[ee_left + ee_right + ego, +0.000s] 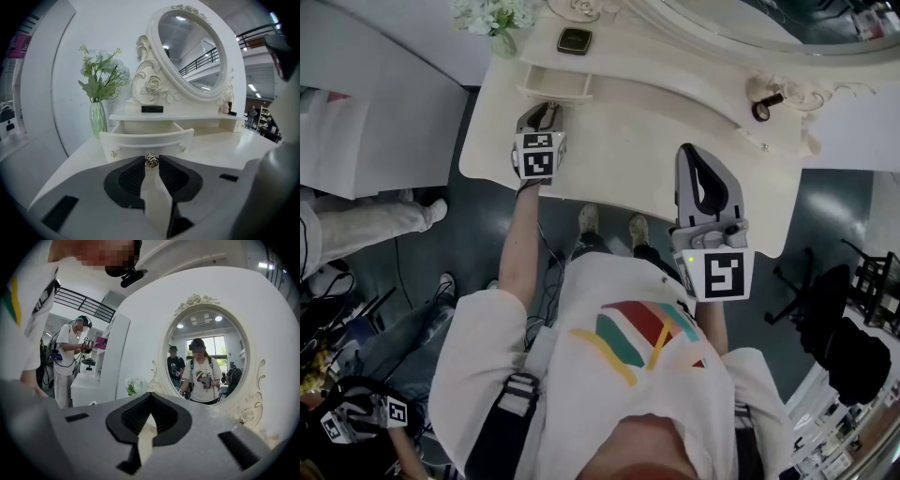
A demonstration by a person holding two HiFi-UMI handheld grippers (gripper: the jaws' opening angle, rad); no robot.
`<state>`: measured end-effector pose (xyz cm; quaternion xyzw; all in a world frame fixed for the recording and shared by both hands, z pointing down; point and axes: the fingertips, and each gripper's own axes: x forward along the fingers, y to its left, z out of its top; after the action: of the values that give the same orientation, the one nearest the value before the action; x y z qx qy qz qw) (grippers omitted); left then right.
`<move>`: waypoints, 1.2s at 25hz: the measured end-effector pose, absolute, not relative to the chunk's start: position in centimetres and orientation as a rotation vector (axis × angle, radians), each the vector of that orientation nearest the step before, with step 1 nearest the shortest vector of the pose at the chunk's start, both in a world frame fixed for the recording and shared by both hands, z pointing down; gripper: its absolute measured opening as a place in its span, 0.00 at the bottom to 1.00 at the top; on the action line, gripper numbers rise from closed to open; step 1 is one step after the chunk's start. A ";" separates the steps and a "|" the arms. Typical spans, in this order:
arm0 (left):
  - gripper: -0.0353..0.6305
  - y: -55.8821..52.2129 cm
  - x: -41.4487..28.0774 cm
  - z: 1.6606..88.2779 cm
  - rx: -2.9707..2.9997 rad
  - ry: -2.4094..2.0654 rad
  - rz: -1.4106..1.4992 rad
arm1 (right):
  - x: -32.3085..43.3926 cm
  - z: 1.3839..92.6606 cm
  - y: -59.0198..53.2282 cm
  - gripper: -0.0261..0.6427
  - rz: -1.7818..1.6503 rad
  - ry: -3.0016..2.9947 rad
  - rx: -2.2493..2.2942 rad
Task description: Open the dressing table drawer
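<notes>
The cream dressing table carries a small drawer under its left shelf, and the drawer stands pulled out toward me. A gold rose-shaped knob in the middle of the drawer front sits pinched between the tips of my left gripper, which is shut on it. In the head view the left gripper points at the pulled-out drawer. My right gripper is shut with nothing between its jaws and hovers level over the table's front edge, where the head view shows the right gripper facing the oval mirror.
A green vase of white flowers stands left of the drawer. A small black box lies on the shelf above it. A small dark object rests on the right shelf. A person stands by a white cabinet at the left.
</notes>
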<state>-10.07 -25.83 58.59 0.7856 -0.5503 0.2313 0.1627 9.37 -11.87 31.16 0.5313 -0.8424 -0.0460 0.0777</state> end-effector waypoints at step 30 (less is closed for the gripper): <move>0.19 -25.6 -10.2 58.5 2.234 -1.557 0.703 | 9.6 31.0 -11.8 0.04 -0.135 -2.531 1.587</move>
<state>-10.23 -25.56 58.46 0.7837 -0.5461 0.2465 0.1640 9.61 -11.80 31.00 0.5291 -0.8440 -0.0450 0.0755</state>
